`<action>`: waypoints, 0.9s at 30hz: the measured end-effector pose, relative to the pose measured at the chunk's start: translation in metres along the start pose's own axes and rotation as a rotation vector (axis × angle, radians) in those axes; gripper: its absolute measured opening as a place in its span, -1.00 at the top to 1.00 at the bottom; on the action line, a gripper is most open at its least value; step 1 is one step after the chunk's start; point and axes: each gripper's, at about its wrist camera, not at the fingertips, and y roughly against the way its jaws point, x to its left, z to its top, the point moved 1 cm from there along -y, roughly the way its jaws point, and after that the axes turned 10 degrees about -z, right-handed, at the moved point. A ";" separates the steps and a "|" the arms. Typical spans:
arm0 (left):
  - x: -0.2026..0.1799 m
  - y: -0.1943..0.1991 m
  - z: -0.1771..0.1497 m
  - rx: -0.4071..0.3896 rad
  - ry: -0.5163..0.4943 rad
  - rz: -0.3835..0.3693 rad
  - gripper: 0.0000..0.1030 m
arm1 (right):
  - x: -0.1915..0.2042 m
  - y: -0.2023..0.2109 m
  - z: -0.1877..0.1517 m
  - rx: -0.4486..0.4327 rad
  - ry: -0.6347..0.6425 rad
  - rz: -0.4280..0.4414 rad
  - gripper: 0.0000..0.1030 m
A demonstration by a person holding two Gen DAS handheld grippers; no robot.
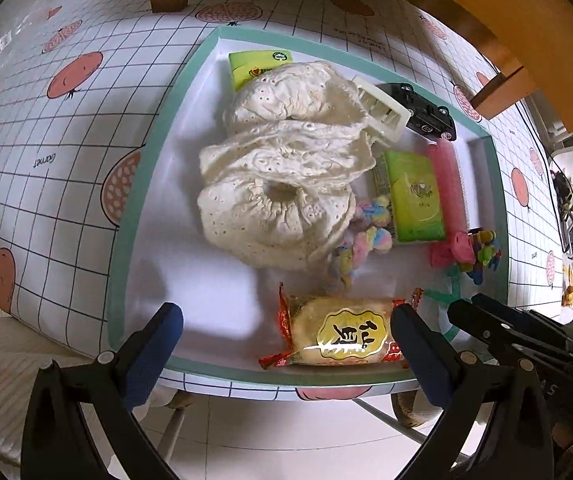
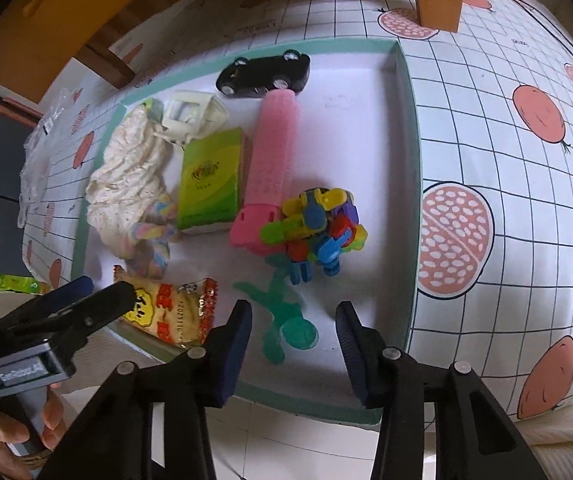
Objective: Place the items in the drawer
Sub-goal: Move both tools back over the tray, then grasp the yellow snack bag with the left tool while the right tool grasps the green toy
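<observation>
Hovering spread, both the left hand-held gripper (image 1: 286, 344) and right hand-held gripper (image 2: 294, 344); tablecloth (image 1: 46, 128) reads "Garner".

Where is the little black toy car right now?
The black toy car sits at the far end of the drawer in the right wrist view, touching the top of the pink roller, beside the cream plastic piece.

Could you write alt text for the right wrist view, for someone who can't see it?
An empty, open right hand-held gripper hovers above a flat green rubbery figure in a white, teal-rimmed drawer. The drawer also holds a multicoloured plastic block toy, pink foam roller, black toy car and green tissue pack.
</observation>
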 end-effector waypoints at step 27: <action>-0.088 -0.039 0.000 0.171 -0.531 0.283 -1.00 | -0.005 0.001 0.012 0.000 -0.047 0.052 0.50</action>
